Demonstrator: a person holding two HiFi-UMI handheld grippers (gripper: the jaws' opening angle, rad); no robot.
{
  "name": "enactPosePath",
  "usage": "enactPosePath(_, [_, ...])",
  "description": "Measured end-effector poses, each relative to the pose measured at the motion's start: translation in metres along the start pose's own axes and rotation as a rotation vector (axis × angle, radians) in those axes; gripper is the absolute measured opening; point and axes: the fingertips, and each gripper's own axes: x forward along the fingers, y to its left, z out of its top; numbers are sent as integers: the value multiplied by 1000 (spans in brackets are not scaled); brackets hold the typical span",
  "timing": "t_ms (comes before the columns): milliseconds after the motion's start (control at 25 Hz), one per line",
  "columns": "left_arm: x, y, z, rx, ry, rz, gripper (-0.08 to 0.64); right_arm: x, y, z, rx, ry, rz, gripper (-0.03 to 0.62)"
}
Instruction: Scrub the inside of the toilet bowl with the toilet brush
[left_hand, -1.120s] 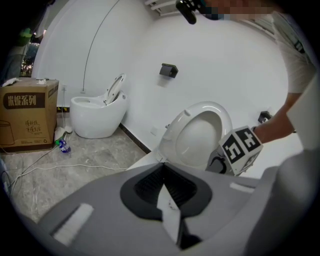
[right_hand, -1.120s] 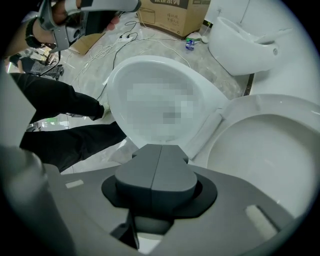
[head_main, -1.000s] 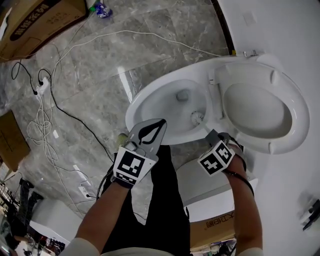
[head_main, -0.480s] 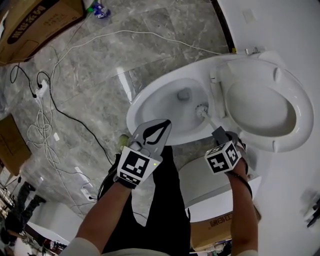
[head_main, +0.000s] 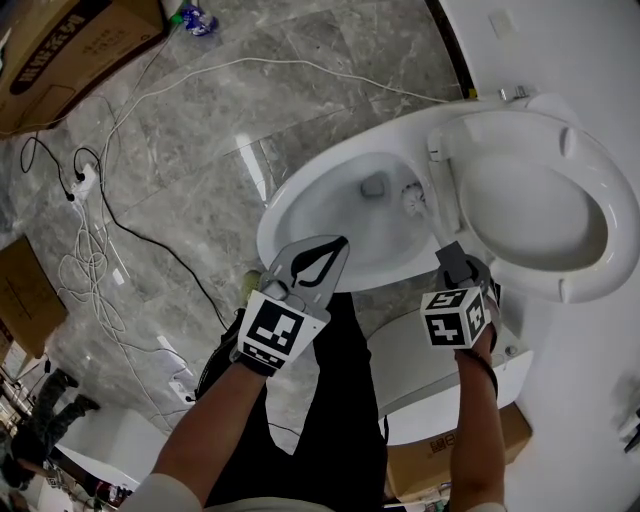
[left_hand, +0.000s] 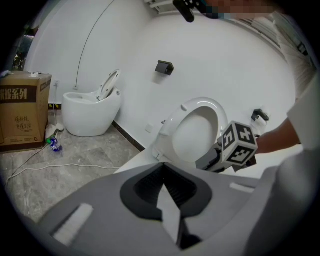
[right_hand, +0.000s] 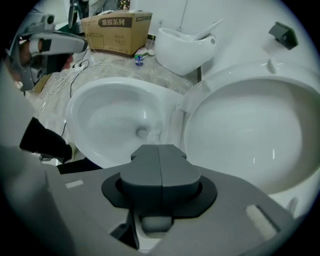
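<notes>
My right gripper (head_main: 450, 256) is clamped on the toilet brush (head_main: 412, 196). The brush's white head sits inside the toilet bowl (head_main: 300, 205), just beside the drain and against the back wall. In the right gripper view the jaws hide the thin handle, so the grip is probably near its top. My left gripper (head_main: 335, 246) hangs over the front rim, its jaws closed on nothing.
</notes>
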Motion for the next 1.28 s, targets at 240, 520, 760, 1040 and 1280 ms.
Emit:
enactPosePath(240, [2,0,-3,17,-1,-13,6,5,-4,9,137,-89,-32,169])
enactPosePath(520, [4,-1,-5,33,-1,-21,6,9,-1,14,245,-172,-25,169])
enactPosePath(760, [4,-4,-6,43,0,-25,6,10,-3,28,310,-238,-11,169])
enactPosePath(1040, [0,0,-6,59,-3,-16,6,3,-3,57,398,-345,12,169])
enactPosePath(1280, [-7,5,-6,74,-1,-3,6,6,2,84,559,-439,102,167])
